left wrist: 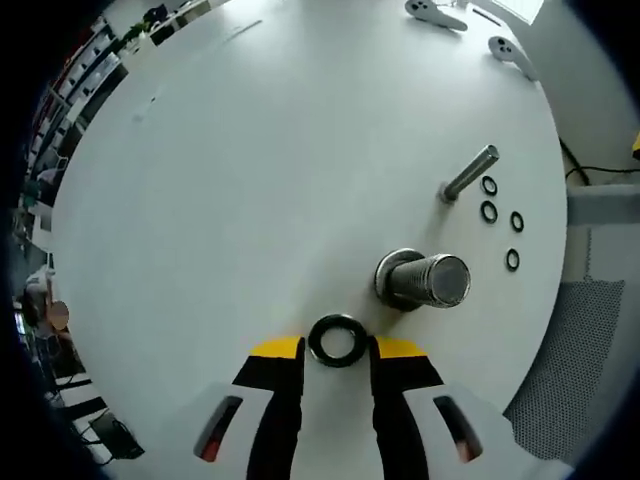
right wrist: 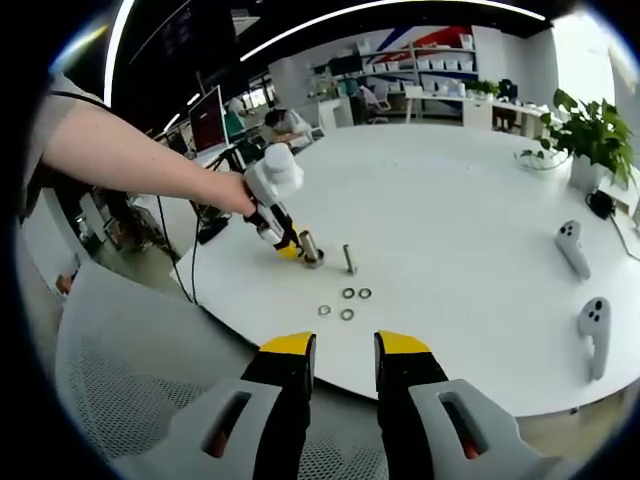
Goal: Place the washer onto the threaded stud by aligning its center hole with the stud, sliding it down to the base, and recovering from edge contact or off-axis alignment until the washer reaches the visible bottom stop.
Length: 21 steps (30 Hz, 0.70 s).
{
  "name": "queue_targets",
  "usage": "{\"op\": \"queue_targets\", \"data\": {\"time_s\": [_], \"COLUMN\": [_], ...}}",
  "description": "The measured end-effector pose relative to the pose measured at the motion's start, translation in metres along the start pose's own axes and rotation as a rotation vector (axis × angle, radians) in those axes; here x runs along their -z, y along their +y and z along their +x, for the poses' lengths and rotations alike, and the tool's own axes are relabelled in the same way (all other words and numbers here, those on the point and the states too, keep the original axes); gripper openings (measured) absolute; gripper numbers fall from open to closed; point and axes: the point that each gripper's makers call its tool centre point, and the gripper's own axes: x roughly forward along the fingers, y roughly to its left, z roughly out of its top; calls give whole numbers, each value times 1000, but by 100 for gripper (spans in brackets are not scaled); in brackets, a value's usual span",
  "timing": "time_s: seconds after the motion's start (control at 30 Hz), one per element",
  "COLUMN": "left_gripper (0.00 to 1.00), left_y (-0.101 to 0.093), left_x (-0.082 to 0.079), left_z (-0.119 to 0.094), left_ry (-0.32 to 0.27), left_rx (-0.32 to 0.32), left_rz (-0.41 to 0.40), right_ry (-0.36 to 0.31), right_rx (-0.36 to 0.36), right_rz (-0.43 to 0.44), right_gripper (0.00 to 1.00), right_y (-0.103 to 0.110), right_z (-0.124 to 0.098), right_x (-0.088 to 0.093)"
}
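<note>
Currently the left gripper (left wrist: 338,352) hangs over the round white table (left wrist: 250,160), yellow-tipped jaws spread, with the large black ring washer (left wrist: 337,340) lying flat on the table between the tips; contact with either tip can't be told. Looks like a pre-grasp straddle: jaws either side, ready to close on the rim.

Thick knurled steel stud (left wrist: 428,280) stands on its flange at 2 o'clock from the washer, near but apart. Thin threaded steel bolt (left wrist: 468,174) is farther out at 1 o'clock, four small black rings (left wrist: 489,186) beside it.

Right gripper (right wrist: 345,350) hangs off the table's near edge, jaws parted and empty, probably parked clear. Two white controllers (right wrist: 571,246) lie at 3 o'clock in its view.
</note>
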Motion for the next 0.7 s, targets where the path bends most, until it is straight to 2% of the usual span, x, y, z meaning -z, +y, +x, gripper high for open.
{"op": "queue_targets", "data": {"time_s": [0.13, 0.27, 0.43, 0.57, 0.7], "left_gripper": [22, 21, 21, 21, 20], "left_y": [0, 1, -2, -8, -11], "left_x": [-1, -1, 1, 7, 10], "left_z": [-2, 1, -1, -1, -2], "left_ry": [12, 54, 60, 66, 72], "left_rx": [0, -9, -27, -18, -28], "left_rz": [-49, -32, -43, -35, -75], "right_ry": [0, 1, 1, 0, -1], "right_rx": [-3, -4, -5, -7, -8], "right_rz": [-3, -4, -5, -6, -5], "right_gripper": [26, 26, 26, 26, 26], "right_y": [1, 1, 1, 2, 2], "right_z": [0, 0, 0, 0, 0], "right_x": [0, 0, 0, 0, 0]}}
